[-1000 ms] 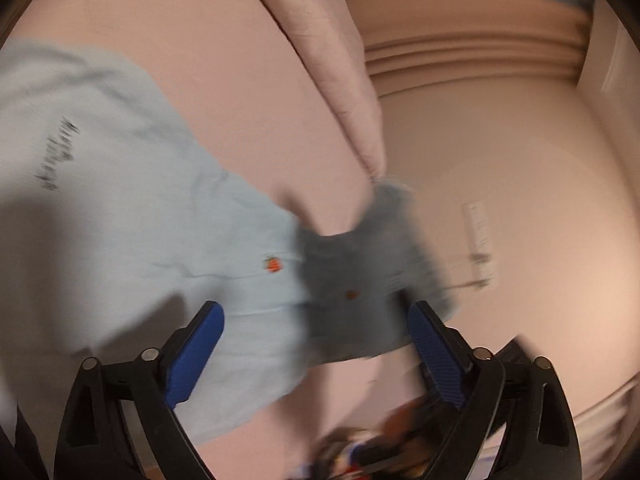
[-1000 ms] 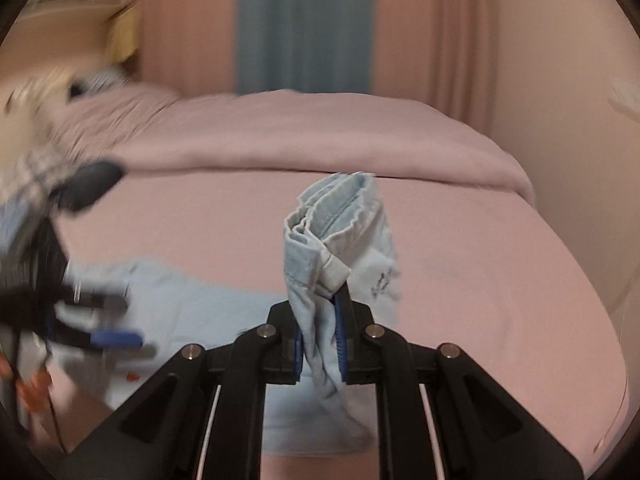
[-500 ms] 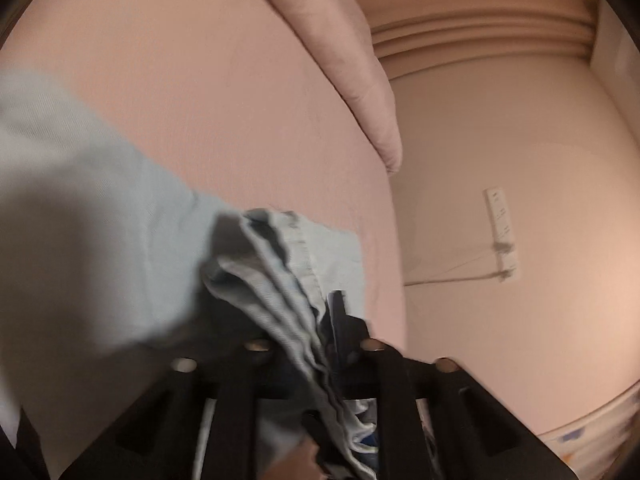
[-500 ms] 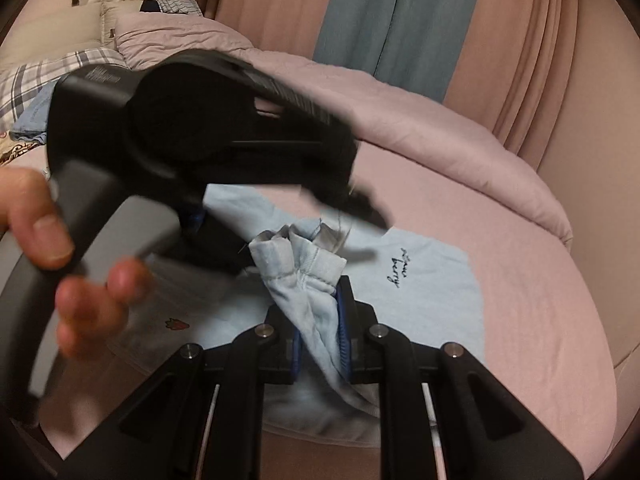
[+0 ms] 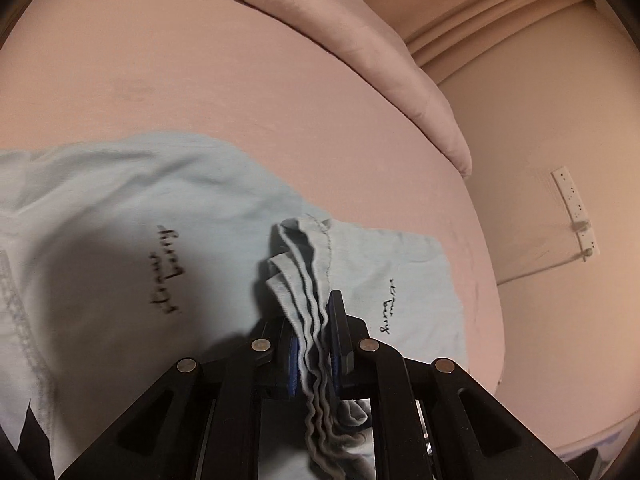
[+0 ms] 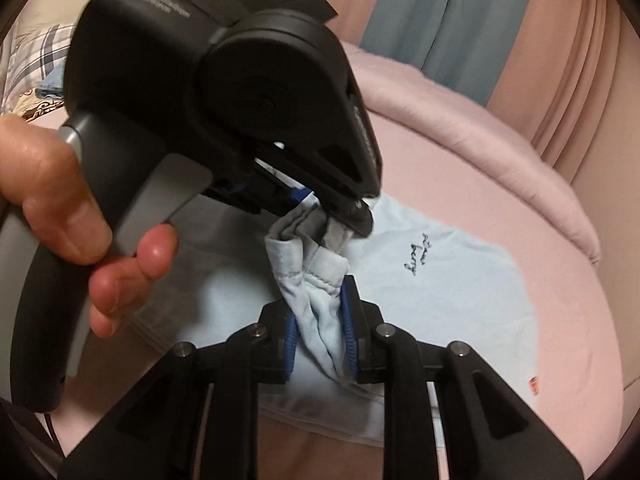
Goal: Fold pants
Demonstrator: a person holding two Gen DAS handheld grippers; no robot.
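Observation:
Light blue pants (image 5: 120, 240) with black script lettering lie spread on a pink bed (image 5: 240, 80). My left gripper (image 5: 316, 320) is shut on a bunched edge of the pants, several layers standing up between its blue pads. My right gripper (image 6: 320, 316) is shut on another bunched edge of the pants (image 6: 440, 288). In the right wrist view the left gripper (image 6: 332, 216), held by a hand, sits just above and behind my right gripper, pinching the same bunch of fabric.
A pink duvet (image 5: 360, 40) is rolled along the far side of the bed. A pink wall with a white power strip (image 5: 576, 208) is to the right. Curtains (image 6: 460, 16) and patterned pillows (image 6: 28, 60) lie behind.
The left gripper closed on the pants' bunched edge and moved in right beside the right gripper. The right gripper kept its hold throughout.

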